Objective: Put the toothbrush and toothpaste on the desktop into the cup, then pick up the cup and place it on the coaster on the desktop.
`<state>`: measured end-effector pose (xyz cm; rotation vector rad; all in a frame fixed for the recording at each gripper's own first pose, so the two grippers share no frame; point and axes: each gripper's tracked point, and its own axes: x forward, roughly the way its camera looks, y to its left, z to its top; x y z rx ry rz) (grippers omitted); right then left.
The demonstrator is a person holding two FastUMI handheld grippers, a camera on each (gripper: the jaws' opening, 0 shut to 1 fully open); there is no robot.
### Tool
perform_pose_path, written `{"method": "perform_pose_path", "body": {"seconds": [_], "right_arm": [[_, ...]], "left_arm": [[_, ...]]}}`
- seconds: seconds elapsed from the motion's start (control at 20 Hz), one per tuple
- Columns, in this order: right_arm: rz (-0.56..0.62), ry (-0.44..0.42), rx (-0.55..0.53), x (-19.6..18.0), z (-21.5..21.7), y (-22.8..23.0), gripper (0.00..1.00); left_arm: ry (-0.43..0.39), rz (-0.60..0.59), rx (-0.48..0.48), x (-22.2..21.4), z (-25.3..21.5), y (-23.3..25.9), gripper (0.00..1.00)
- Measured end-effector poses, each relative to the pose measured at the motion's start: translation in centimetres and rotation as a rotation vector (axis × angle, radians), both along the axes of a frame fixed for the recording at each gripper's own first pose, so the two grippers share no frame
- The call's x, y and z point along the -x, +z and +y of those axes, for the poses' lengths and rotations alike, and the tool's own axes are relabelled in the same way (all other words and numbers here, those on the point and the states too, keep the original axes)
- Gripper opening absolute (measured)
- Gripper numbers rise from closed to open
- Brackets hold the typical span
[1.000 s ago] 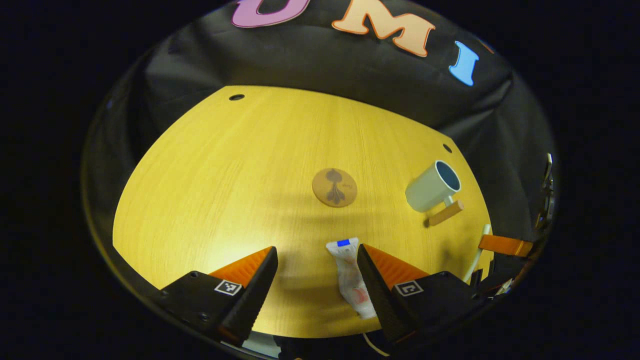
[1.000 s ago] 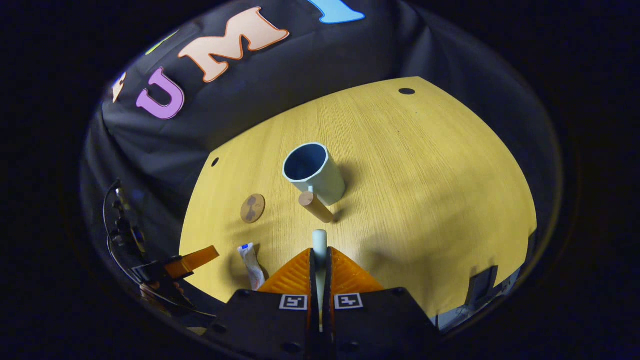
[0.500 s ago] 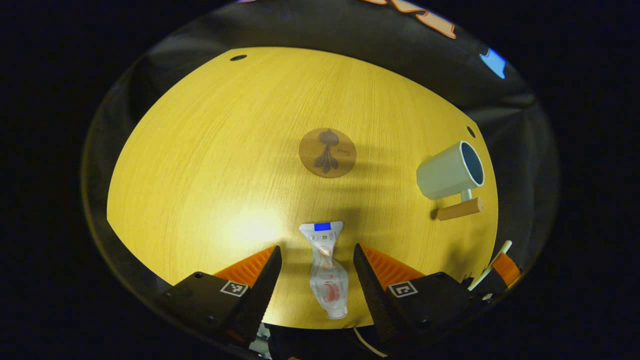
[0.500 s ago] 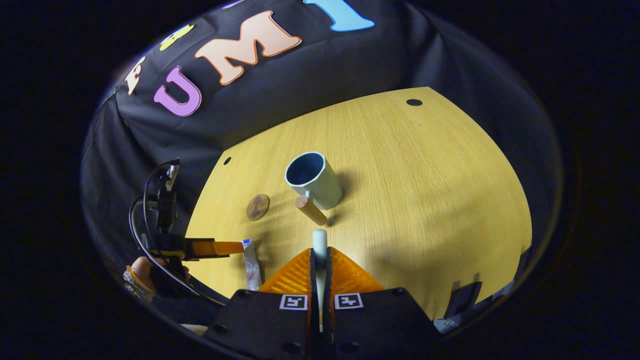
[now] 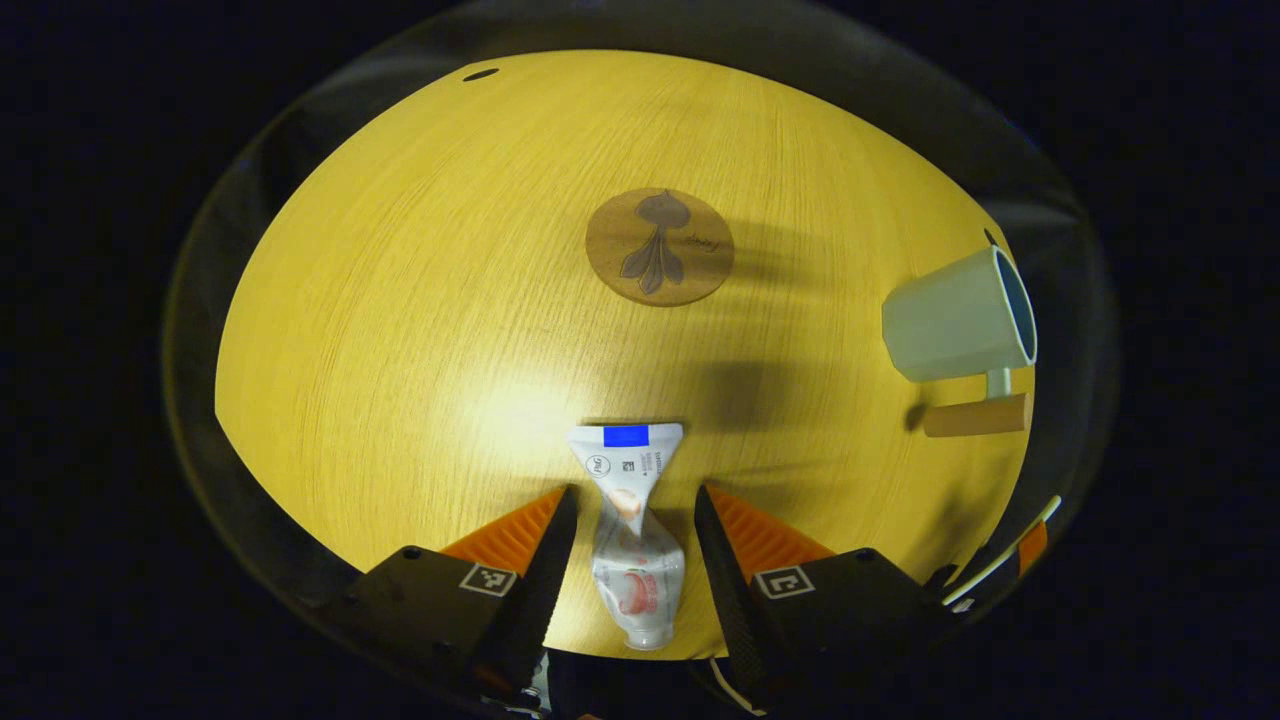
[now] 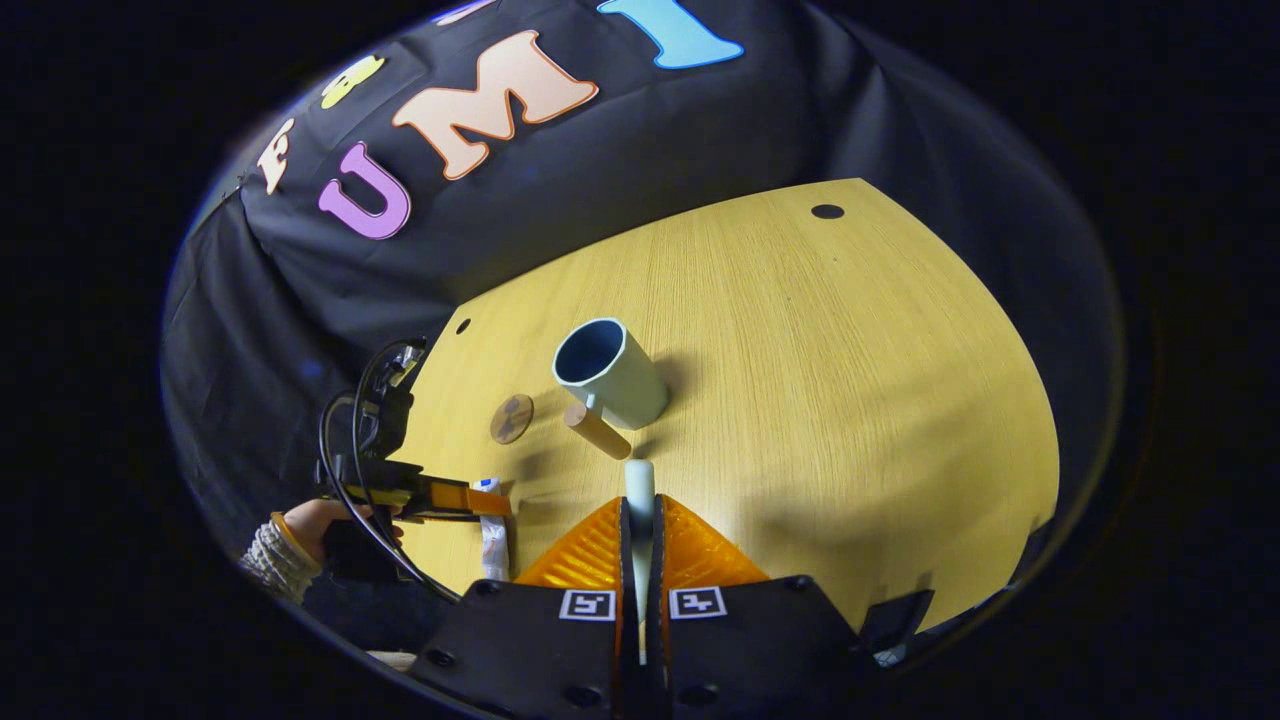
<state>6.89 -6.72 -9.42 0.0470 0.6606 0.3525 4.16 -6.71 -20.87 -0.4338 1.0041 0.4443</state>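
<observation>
A white toothpaste tube (image 5: 632, 530) lies on the yellow desktop (image 5: 420, 300), between the fingers of my open left gripper (image 5: 630, 505), which straddle it without pressing. The round brown coaster (image 5: 659, 246) lies beyond it. A pale blue cup (image 5: 958, 318) with a wooden handle (image 5: 976, 416) stands at the right. In the right gripper view, my right gripper (image 6: 640, 505) is shut on the pale toothbrush (image 6: 638, 490), whose end sticks out past the fingertips toward the cup (image 6: 607, 372). The left gripper (image 6: 470, 500) hangs over the toothpaste (image 6: 492, 535) there, and the coaster (image 6: 511, 418) lies left of the cup.
Black cloth surrounds the desktop (image 6: 850, 380) on the far sides. A person's hand and sleeve (image 6: 285, 540) hold the left gripper, with a cable looping above. Small dark holes (image 6: 827, 211) mark the desktop's far corners. The toothbrush tip (image 5: 1010, 565) shows at the right edge.
My left gripper has moved forward and down over the toothpaste, so the tube now lies between its fingers, which have narrowed slightly. The right gripper stays shut on the toothbrush, shifted slightly.
</observation>
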Motion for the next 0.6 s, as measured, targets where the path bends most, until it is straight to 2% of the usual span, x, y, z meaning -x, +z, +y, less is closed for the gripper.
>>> {"method": "perform_pose_path", "body": {"seconds": [0.05,0.2,0.25,0.3,0.5,0.6], "right_arm": [[0.002,0.005,0.0,0.0,-0.1,0.0,0.05],[0.006,0.011,0.0,0.0,-0.5,0.1,0.05],[0.007,0.012,-0.006,-0.1,-0.5,0.1,0.05],[0.008,0.011,-0.009,-0.2,-0.6,0.1,0.05],[0.003,0.012,-0.009,-0.9,-0.7,0.3,0.06],[-0.005,0.013,-0.016,-1.2,-0.6,0.6,0.05]], "left_arm": [[0.001,0.011,-0.002,0.0,0.1,-0.3,0.7],[-0.007,0.038,-0.033,-0.1,0.6,-0.5,0.44],[-0.006,0.051,-0.037,0.0,0.4,-0.7,0.44],[-0.005,0.06,-0.046,0.0,0.4,-0.8,0.36],[-0.004,0.077,-0.048,0.3,1.0,-0.7,0.2],[-0.002,0.056,-0.048,0.1,0.9,-0.5,0.17]]}}
